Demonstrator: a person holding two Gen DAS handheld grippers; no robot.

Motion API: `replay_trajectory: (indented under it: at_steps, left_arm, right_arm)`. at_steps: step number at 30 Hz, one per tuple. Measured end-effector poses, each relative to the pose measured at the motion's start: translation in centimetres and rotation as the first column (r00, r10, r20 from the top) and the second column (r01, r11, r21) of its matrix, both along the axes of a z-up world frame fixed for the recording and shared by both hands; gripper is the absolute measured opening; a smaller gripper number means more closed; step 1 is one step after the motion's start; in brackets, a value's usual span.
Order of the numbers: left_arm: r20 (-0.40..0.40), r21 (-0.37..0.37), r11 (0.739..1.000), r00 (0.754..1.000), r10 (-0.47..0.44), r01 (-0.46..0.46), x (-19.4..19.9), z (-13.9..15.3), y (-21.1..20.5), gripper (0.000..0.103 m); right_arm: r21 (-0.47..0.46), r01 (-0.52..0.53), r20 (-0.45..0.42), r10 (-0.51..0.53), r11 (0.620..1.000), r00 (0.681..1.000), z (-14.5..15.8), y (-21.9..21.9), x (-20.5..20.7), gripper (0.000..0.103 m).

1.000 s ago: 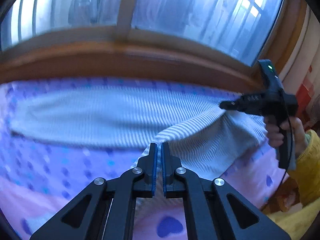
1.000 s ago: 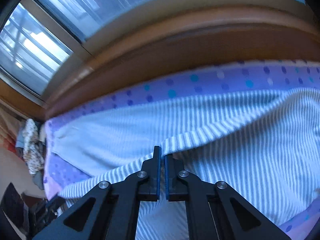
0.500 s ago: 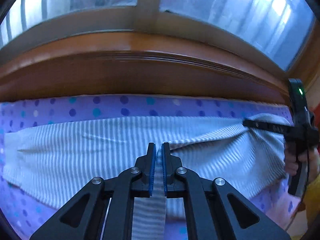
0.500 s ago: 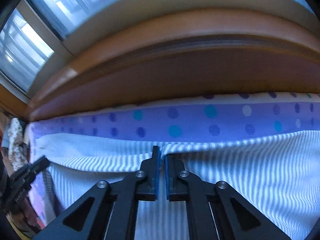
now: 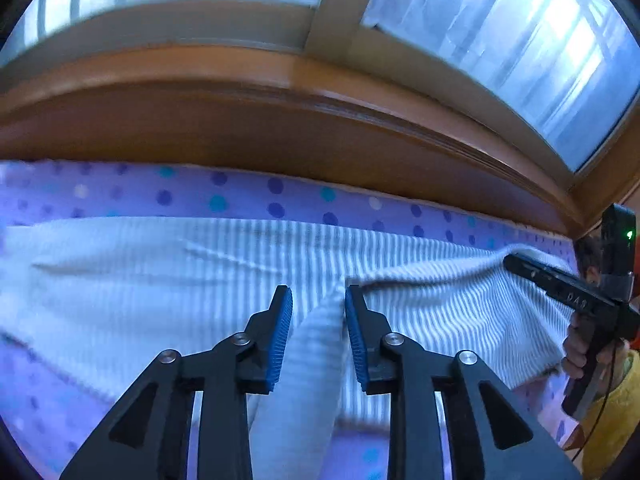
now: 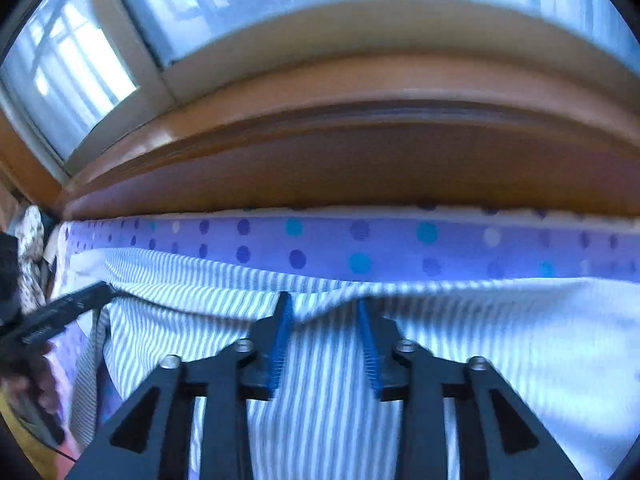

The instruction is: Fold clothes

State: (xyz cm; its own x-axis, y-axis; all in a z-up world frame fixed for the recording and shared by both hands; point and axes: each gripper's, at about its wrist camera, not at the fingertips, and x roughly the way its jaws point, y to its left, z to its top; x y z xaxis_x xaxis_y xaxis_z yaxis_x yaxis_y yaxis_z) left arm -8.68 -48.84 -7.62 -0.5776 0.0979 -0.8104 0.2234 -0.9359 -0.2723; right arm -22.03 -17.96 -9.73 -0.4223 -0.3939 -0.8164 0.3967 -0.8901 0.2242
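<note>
both grippers are standing with jaws parted — left gripper [image 5: 318, 300] and right gripper [image 6: 325, 306] are letting go of the striped garment [image 5: 160, 280], which is lying doubled over along the dotted bedsheet [image 6: 360, 240] near the wooden sill [image 5: 280, 128], apparently to set the fold.

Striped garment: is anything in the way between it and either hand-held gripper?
Nothing visible. The striped garment lies on the dotted sheet, its folded edge between the open fingers of both the left hand-held gripper and the right hand-held gripper.
</note>
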Motion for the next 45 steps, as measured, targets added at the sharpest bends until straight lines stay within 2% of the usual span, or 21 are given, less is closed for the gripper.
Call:
replay_trajectory:
  at_steps: [3,7,10,13,17,20,22,25,29,34,36,37,41,45]
  left_arm:
    - [-0.006,-0.037,0.999,1.000,0.022,-0.022,2.4,1.5,0.0,0.028]
    - [-0.037,-0.046,0.998,0.998,0.041,-0.042,6.9,3.0,0.4,0.028]
    - [-0.030,-0.039,0.997,0.997,0.066,-0.067,10.9,2.9,1.1,0.028]
    - [0.009,-0.057,0.993,0.995,0.100,-0.099,14.6,2.2,2.0,0.029]
    - [0.086,-0.093,0.985,0.985,0.151,-0.142,18.9,0.6,3.5,0.030]
    - [0.130,-0.144,0.978,0.977,0.171,-0.152,19.7,-1.1,4.3,0.031]
    - [0.136,-0.149,0.975,0.973,0.187,-0.166,20.0,-1.7,4.5,0.031]
    - [0.135,-0.145,0.971,0.969,0.208,-0.189,20.1,-2.2,4.7,0.032]
    - [0.137,-0.149,0.969,0.967,0.216,-0.196,20.3,-2.3,5.2,0.032]
    - [0.140,-0.158,0.968,0.966,0.216,-0.193,20.6,-2.3,6.0,0.033]
    - [0.136,-0.152,0.973,0.971,0.196,-0.175,20.6,-2.1,6.7,0.041]
    - [0.145,-0.177,0.968,0.968,0.204,-0.177,20.6,-2.3,6.9,0.049]
    - [0.175,-0.284,0.937,0.949,0.261,-0.205,20.2,-3.3,7.4,0.053]
    - [0.148,-0.287,0.932,0.951,0.270,-0.220,20.1,-3.5,7.3,0.054]
  right_arm:
    - [-0.009,-0.020,-0.016,0.020,1.000,1.000,1.3,-0.2,1.7,0.040]
    - [-0.028,-0.090,-0.014,0.090,0.996,0.996,2.7,-0.9,3.6,0.040]
    - [-0.060,-0.158,0.015,0.160,0.986,0.987,2.8,-3.0,5.1,0.040]
    - [-0.118,-0.237,0.067,0.246,0.964,0.967,3.2,-4.1,6.9,0.040]
    - [-0.150,-0.375,0.107,0.392,0.915,0.914,2.0,-8.6,10.0,0.040]
    - [-0.162,-0.440,0.143,0.462,0.883,0.875,0.8,-11.7,11.2,0.040]
    - [-0.170,-0.473,0.179,0.499,0.865,0.848,0.2,-13.4,11.9,0.040]
    - [-0.150,-0.504,0.204,0.526,0.850,0.826,-0.9,-15.9,12.5,0.040]
    - [-0.156,-0.507,0.237,0.530,0.848,0.814,-2.0,-18.0,12.5,0.040]
    - [-0.179,-0.478,0.268,0.510,0.860,0.817,-2.7,-18.8,12.0,0.040]
    - [-0.187,-0.476,0.275,0.511,0.859,0.814,-2.7,-18.9,11.9,0.040]
    - [-0.191,-0.477,0.277,0.513,0.858,0.812,-2.7,-18.9,11.9,0.040]
    - [-0.194,-0.480,0.275,0.517,0.856,0.811,-2.7,-19.2,11.8,0.040]
    - [-0.203,-0.481,0.268,0.521,0.853,0.810,-2.7,-19.3,11.8,0.040]
